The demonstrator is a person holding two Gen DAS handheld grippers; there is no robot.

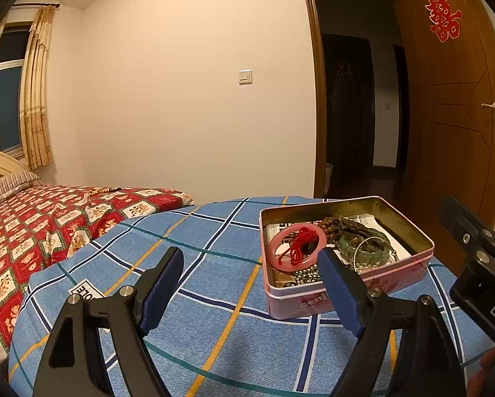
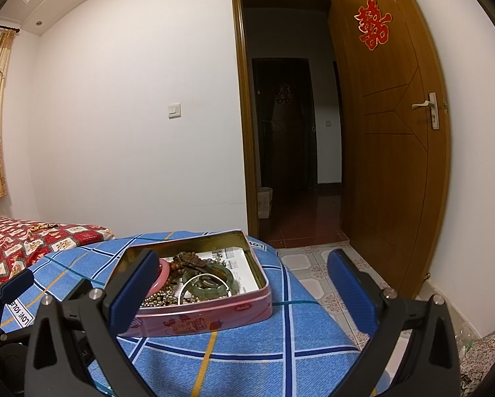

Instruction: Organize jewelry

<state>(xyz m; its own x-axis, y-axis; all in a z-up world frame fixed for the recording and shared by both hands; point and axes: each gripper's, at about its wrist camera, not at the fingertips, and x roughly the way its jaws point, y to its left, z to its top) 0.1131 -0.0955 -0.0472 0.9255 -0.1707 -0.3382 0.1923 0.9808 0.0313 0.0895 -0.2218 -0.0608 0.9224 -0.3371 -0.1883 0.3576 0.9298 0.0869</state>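
Observation:
An open pink tin box [image 1: 343,294] sits on a blue plaid quilt [image 1: 197,264]. It holds a pink bangle [image 1: 275,248] with red cord, brown wooden beads [image 1: 333,225], green jade bangles [image 1: 363,244], a silver bangle and a metal bead chain. My left gripper [image 1: 252,261] is open and empty, low over the quilt, its right finger in front of the tin's near left corner. My right gripper [image 2: 244,264] is open and empty, just in front of the tin [image 2: 214,314], its left finger covering the tin's left end. A beaded string [image 1: 103,191] lies far off on the red bedspread.
A bed with a red patterned cover [image 1: 32,231] and a striped pillow lies to the left. An open wooden door [image 2: 389,132] and a dark hallway are beyond the quilt. Tiled floor [image 2: 316,271] lies to the right. The right gripper's body [image 1: 478,264] shows at the left view's right edge.

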